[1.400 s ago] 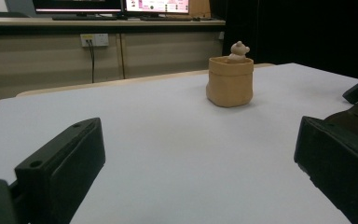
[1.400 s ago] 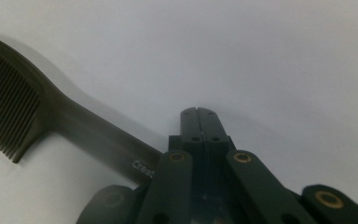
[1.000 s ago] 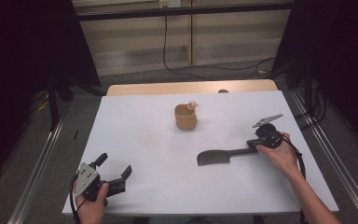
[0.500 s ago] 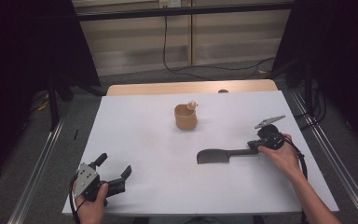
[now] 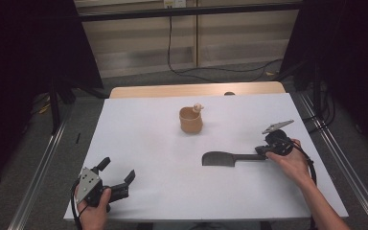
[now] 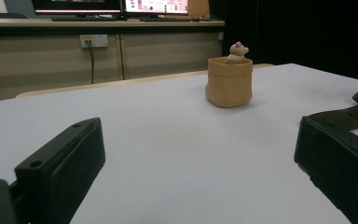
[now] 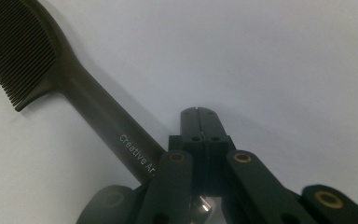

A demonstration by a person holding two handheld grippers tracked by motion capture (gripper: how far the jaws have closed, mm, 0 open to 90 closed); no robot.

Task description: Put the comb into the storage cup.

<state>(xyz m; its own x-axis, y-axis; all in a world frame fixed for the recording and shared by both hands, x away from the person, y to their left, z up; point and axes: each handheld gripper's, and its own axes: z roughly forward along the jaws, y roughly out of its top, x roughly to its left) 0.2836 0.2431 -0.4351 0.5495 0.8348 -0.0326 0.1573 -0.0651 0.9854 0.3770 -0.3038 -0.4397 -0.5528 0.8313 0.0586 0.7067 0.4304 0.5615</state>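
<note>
- Nothing has shifted since the earlier frames: both hands and the comb (image 5: pixel 230 158) lie as before.
- Comb flat on the white table (image 5: pixel 148 129), long axis across it, toothed head toward the table's middle, handle toward the right gripper (image 5: pixel 267 149).
- Right gripper's jaws are closed together, tips beside the handle's end; whether they pinch it is unclear.
- Left gripper (image 5: pixel 117 179) rests near the front-left corner, jaws wide apart, empty, aimed at the tan cup (image 5: pixel 191 120).
</note>
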